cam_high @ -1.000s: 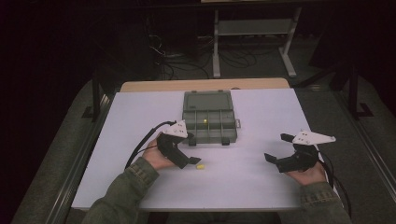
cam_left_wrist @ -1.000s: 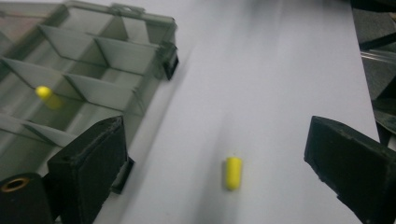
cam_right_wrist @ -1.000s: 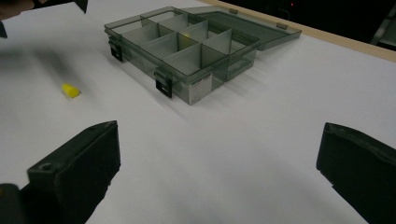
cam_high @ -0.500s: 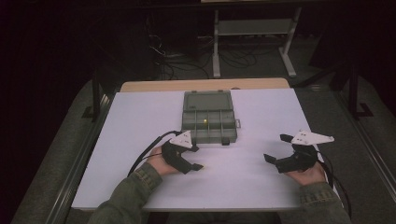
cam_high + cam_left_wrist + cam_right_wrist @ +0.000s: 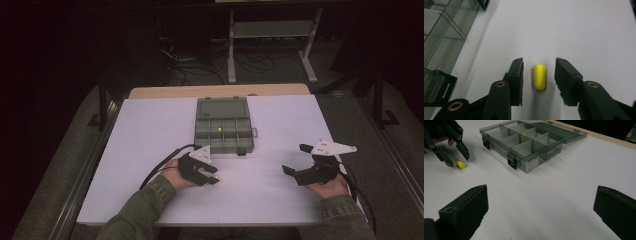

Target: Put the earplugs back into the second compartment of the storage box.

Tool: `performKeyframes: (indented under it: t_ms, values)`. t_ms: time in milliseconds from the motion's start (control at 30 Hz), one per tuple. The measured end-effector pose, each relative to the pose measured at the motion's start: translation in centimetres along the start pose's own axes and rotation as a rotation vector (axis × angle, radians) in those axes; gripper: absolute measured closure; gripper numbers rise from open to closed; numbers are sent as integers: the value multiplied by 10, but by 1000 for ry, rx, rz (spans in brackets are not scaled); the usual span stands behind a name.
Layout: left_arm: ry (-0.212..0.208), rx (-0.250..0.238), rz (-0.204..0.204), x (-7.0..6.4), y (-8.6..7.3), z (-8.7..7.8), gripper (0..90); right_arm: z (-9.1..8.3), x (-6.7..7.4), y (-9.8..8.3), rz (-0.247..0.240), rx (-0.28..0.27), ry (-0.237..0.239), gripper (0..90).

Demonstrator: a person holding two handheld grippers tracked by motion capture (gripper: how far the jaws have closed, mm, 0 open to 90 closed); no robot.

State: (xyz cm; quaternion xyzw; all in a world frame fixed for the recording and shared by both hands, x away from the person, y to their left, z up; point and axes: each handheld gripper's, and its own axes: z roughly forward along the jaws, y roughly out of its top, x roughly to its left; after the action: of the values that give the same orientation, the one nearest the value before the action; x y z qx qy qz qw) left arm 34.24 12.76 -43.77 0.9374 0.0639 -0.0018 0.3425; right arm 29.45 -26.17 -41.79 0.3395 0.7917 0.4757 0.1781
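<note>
We are holding the left gripper (image 5: pixel 539 75) low over the white table (image 5: pixel 150 130), and its 2 jaws have just been closing around the small yellow peg (image 5: pixel 539 76), which is lying flat on the table between them with a thin gap still showing on each side, so nothing is gripped yet. The peg is lying just in front of the grey compartment box (image 5: pixel 223 125), whose lid is standing open. We are resting the right gripper (image 5: pixel 295 162) well apart at the right, its jaws wide and holding nothing.
</note>
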Motion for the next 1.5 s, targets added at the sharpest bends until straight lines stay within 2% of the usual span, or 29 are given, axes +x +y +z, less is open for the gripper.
performKeyframes:
  t_ms: [100,200,267,333,467,700,900,1067,1200,1333,1500]
  values:
    - [12,11,13,-1,0,2,654,0,0,0,0,-1,-1,0]
    - [22,11,17,-1,0,2,748,0,0,0,1,0,-1,0]
    - [18,11,12,-1,1,2,801,0,0,0,1,0,-1,0]
    - [5,4,9,-1,2,0,814,0,0,0,-1,0,-1,0]
    - [-34,-23,-7,-2,10,-9,825,0,0,0,0,1,-1,0]
    - [-66,-34,-14,-1,18,-22,829,-1,0,0,0,-1,-2,0]
    - [-65,-48,-12,6,28,-33,832,-1,0,0,0,-2,-2,0]
    - [-50,-33,11,13,42,-46,833,-1,0,0,2,-4,0,0]
    - [-41,-45,17,19,53,-58,835,-1,0,0,1,-6,-1,0]
    - [-42,-54,8,27,62,-70,837,-2,0,0,3,-8,0,0]
    - [-22,-59,5,37,70,-81,840,-2,0,0,0,-9,0,0]
